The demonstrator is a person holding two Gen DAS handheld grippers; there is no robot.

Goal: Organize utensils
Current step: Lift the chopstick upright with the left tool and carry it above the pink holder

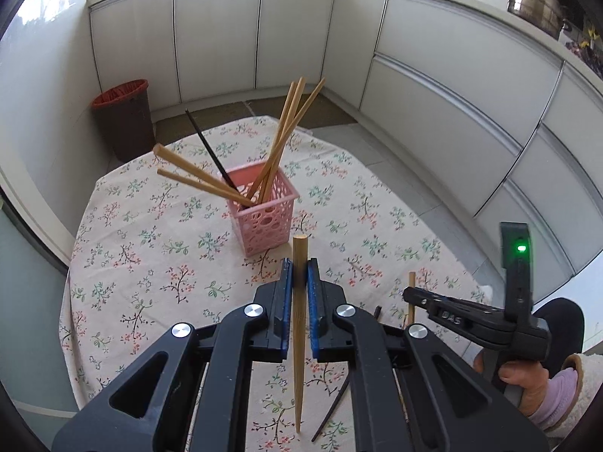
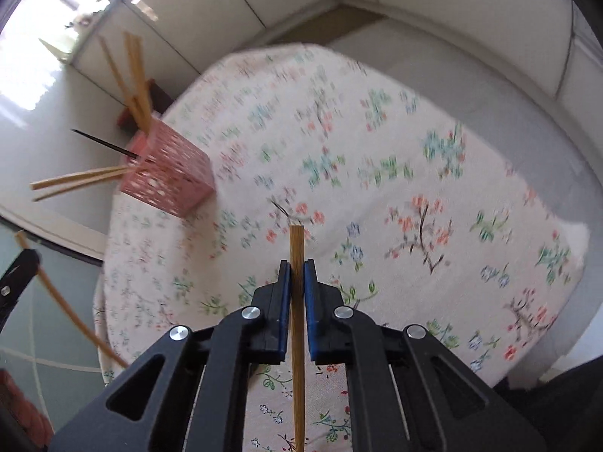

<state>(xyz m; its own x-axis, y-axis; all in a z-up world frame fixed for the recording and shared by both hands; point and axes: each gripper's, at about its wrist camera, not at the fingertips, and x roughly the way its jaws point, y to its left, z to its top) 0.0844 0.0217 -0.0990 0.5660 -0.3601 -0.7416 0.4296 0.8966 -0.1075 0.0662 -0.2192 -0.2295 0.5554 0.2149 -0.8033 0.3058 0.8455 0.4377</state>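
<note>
A pink perforated basket (image 1: 264, 218) (image 2: 169, 177) stands on the round table with the floral cloth (image 1: 150, 263) (image 2: 377, 188). It holds several wooden chopsticks (image 1: 290, 120) and one black chopstick (image 1: 207, 147). My left gripper (image 1: 300, 275) is shut on a wooden chopstick (image 1: 299, 358), thick end pointing toward the basket. My right gripper (image 2: 297, 275) is shut on another wooden chopstick (image 2: 297, 358). In the left wrist view the right gripper (image 1: 410, 295) sits to the right. A black chopstick (image 1: 331, 414) lies on the cloth under my left gripper.
A brown bin with a red liner (image 1: 124, 120) stands on the floor beyond the table. White cabinets (image 1: 452, 75) curve round the back, with metal pots (image 1: 535, 3) on the counter. A person's hand (image 1: 520, 376) grips the right gripper's handle.
</note>
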